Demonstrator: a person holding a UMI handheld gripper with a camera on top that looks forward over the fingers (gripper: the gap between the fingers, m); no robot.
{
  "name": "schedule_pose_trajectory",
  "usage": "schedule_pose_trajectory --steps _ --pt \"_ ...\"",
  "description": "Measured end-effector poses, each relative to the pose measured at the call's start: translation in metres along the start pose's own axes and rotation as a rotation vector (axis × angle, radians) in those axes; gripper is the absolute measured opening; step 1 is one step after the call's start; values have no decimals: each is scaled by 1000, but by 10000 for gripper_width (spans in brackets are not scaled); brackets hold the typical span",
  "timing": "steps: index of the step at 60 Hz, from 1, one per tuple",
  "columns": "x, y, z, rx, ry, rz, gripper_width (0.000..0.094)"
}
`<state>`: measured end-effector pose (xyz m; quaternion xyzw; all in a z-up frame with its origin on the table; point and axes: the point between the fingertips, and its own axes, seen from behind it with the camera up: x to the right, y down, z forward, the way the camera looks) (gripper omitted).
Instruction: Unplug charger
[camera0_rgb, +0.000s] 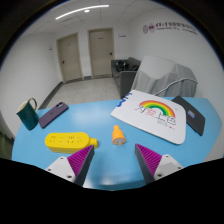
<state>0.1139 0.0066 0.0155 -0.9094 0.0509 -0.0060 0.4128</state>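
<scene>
A small orange piece (118, 133), the likeliest charger in view though its form is too small to be sure of, sits on the blue tabletop (110, 170) just ahead of the tongs (112, 160) and roughly in line with the gap between them. It is apart from a long yellow block (68, 140) that lies flat to its left, just beyond the left finger; whether that block is a socket strip cannot be told. The tongs are spread wide with nothing between them, their purple pads (77, 158) facing inward over bare tabletop. Beyond the orange piece, to the right, lies a white card with a rainbow print (155, 112), and a dark flat thing (196, 116) rests beside its far right edge. Past the yellow block are a dark purple object (52, 113) and a teal one (28, 112). Behind the tabletop are a grey-draped shape (160, 78) and two pale doors (85, 52).
</scene>
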Motion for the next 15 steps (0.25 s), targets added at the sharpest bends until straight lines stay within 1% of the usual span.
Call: schedule_pose_trajectory --steps 4,15 --pt "-7 0 -22 8 17 25 825" --pt "-28 10 -87 25 51 105 828"
